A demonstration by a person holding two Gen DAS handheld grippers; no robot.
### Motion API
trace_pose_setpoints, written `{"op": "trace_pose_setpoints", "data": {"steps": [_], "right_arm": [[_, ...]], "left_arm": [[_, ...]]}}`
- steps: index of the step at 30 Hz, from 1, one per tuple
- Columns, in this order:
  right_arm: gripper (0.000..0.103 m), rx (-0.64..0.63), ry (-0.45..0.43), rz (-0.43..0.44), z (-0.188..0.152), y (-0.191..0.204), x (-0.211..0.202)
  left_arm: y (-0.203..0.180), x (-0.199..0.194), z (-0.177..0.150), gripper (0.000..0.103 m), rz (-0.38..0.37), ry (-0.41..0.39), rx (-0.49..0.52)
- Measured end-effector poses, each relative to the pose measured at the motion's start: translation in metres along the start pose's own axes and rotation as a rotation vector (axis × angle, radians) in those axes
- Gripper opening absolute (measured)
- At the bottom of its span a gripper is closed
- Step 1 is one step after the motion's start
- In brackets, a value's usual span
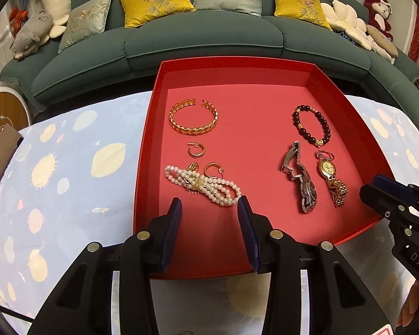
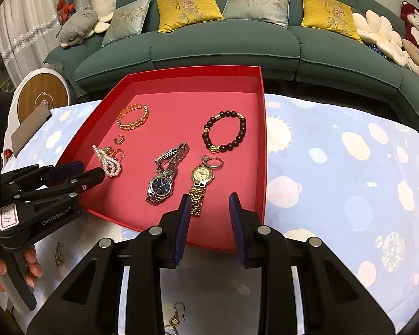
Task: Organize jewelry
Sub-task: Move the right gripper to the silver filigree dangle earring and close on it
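Note:
A shallow red tray (image 1: 153,128) (image 2: 261,128) lies on the table and holds the jewelry. Inside are a gold cuff bracelet (image 1: 194,120) (image 2: 132,118), a white pearl strand (image 1: 206,185) (image 2: 110,163), small gold hoop earrings (image 1: 196,149) (image 2: 119,139), a dark bead bracelet (image 1: 312,125) (image 2: 225,132), a silver watch (image 1: 304,181) (image 2: 164,176) and a gold watch (image 1: 331,178) (image 2: 199,184). My left gripper (image 1: 209,202) (image 2: 78,171) hovers open just short of the pearls, nothing between its fingers. My right gripper (image 2: 209,198) (image 1: 377,188) stands open over the tray's near edge, beside the gold watch's strap.
Two dangling earrings lie on the cloth outside the tray, one (image 2: 59,254) by the left hand and one (image 2: 176,318) under my right gripper. A pale blue patterned cloth (image 2: 349,167) covers the table. A green sofa (image 1: 209,39) with cushions stands behind.

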State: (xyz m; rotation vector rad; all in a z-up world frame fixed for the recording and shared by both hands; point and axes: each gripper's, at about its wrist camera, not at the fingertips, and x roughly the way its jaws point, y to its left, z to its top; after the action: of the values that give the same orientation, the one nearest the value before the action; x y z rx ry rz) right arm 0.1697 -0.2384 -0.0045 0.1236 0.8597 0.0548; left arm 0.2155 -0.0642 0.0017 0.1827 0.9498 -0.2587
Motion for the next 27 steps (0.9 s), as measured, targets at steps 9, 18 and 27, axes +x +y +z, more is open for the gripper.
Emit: {"op": "trace_pose_setpoints", "data": {"steps": [9, 18, 27], "right_arm": [[0.03, 0.009, -0.074, 0.021, -0.023, 0.005, -0.068], [0.046, 0.056, -0.073, 0.014, -0.08, 0.014, -0.108], [0.056, 0.058, -0.022, -0.014, -0.105, 0.01, -0.091]], "left_arm": [[0.026, -0.072, -0.003, 0.041, 0.001, -0.179, -0.081], [0.057, -0.124, -0.055, 0.05, 0.044, -0.178, -0.088], [0.047, -0.103, -0.106, 0.062, 0.06, -0.09, -0.069]]}}
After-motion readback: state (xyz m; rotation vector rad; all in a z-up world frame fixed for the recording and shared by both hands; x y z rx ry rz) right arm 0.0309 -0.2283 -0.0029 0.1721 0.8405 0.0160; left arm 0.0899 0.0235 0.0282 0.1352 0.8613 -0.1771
